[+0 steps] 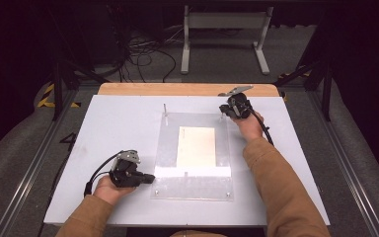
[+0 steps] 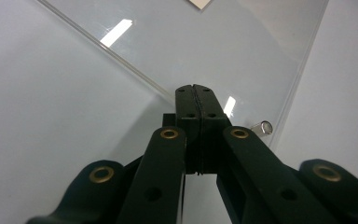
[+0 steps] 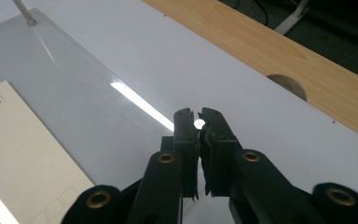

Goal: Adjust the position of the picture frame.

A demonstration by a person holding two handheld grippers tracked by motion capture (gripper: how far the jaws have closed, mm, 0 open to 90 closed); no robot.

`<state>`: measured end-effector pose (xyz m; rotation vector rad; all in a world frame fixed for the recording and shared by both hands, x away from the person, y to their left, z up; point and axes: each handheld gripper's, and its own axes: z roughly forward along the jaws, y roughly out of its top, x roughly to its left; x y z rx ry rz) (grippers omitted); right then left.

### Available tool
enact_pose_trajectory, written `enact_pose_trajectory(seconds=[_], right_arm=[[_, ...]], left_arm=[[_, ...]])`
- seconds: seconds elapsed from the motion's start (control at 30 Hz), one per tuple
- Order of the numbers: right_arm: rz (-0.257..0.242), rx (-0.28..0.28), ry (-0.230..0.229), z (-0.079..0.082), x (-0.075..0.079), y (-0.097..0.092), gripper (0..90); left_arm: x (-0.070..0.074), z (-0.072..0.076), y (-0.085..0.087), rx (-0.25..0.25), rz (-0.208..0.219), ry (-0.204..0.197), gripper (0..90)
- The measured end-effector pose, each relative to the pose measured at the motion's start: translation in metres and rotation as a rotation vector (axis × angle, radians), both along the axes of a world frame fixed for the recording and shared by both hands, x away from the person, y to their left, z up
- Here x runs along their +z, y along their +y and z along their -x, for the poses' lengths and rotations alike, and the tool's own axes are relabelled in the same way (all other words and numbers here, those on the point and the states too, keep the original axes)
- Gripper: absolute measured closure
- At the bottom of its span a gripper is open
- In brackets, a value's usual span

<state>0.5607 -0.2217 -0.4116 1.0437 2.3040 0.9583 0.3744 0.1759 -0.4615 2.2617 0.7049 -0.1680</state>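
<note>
A clear acrylic plate point(image 1: 168, 148) lies flat on the white table top point(image 1: 113, 128), with a cream card point(image 1: 196, 146) under it. My left gripper point(image 1: 150, 177) sits at the plate's near left edge. In the left gripper view, my left gripper point(image 2: 194, 88) has its jaws shut pad to pad over the plate point(image 2: 223, 51); I cannot tell whether they pinch its edge. A short metal standoff point(image 2: 262, 127) stands just beyond. My right gripper point(image 1: 225, 110) is at the plate's far right corner, and in its own view my right gripper point(image 3: 196, 113) is shut on a thin metal pin point(image 3: 198, 123).
A second upright pin point(image 1: 165, 110) stands at the plate's far left corner, the same pin point(image 3: 23, 11) showing in the right gripper view. A wooden strip point(image 1: 177, 89) borders the table's far edge. Small screws point(image 1: 228, 194) mark the plate's near corners. Cables and a frame sit on the floor beyond.
</note>
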Motion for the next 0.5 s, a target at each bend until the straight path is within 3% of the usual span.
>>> enact_pose_trajectory(seconds=[0.17, 0.37, 0.5], right_arm=[[0.027, 0.004, 0.01, 0.007, 0.004, -0.001, 84.6], [0.026, 0.018, 0.022, 0.024, 0.003, -0.006, 84.8], [0.019, 0.034, 0.027, 0.036, 0.002, -0.014, 84.7]], left_arm=[[-0.001, 0.003, 0.0, -0.027, 0.012, 0.009, 89.7], [-0.003, 0.016, -0.007, -0.124, 0.031, 0.026, 89.6], [-0.002, 0.024, -0.013, -0.165, 0.019, 0.028, 89.6]])
